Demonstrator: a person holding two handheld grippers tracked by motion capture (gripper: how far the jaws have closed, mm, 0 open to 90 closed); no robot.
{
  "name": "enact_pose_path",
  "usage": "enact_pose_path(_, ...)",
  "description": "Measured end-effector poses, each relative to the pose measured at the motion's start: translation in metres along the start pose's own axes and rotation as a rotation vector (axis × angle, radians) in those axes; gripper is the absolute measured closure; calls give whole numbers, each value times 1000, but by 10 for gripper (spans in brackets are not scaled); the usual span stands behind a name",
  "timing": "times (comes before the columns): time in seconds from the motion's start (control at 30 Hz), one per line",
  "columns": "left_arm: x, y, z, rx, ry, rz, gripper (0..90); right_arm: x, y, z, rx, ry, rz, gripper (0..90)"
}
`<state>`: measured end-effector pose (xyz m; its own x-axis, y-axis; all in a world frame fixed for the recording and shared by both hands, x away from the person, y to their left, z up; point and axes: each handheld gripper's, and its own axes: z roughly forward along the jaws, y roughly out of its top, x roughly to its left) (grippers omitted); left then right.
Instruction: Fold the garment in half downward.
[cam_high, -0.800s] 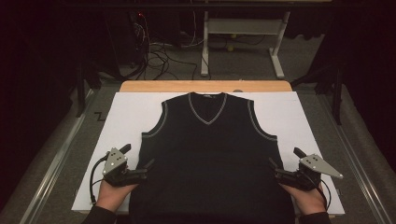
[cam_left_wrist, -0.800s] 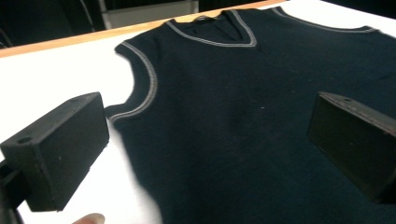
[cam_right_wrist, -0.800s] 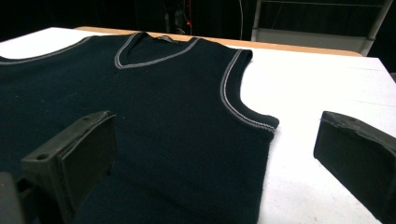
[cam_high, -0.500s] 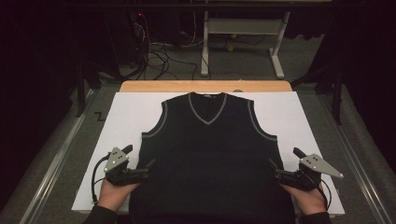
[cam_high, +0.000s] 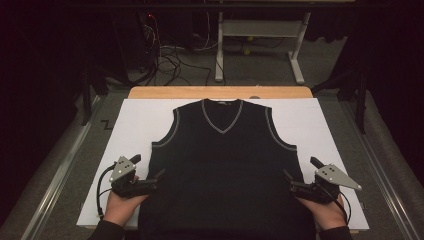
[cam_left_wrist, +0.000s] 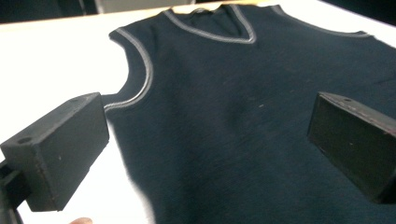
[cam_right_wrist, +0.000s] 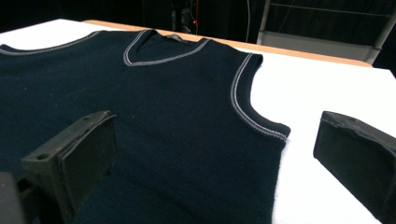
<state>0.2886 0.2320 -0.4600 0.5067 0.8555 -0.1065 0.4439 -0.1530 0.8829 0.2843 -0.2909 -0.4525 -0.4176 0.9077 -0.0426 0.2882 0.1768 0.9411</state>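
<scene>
High view: no legible writing; vest (cam_high: 222, 170) flat on table (cam_high: 130, 125), left gripper (cam_high: 159, 176) and right gripper (cam_high: 286, 176) at its side edges, jaws released, holding nothing.

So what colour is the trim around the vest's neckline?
Light grey trim on a dark navy vest, clearest in the left gripper view.

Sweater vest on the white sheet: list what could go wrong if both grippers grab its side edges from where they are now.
1. The left gripper and right gripper are open at the side edges of the sweater vest, which lies flat; a shallow pinch may catch one layer only.
2. The vest's hem runs past the near edge of the white sheet, so a pull toward the person could drag it off the table.
3. Uneven lifting could skew or wrinkle the knit.
</scene>
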Motion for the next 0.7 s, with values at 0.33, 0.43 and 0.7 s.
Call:
enact_pose_path(0.33, 24, 3, 21, 142, 56, -74, 0, -2, 2, 23, 97, -27, -14, 2)
enact_pose_path(0.43, 30, 3, 31, 186, 60, -91, 56, -4, 4, 31, 125, -44, -21, 2)
enact_pose_path(0.7, 41, 9, 54, 285, 59, -133, 335, -19, 10, 62, 242, -107, 33, 152)
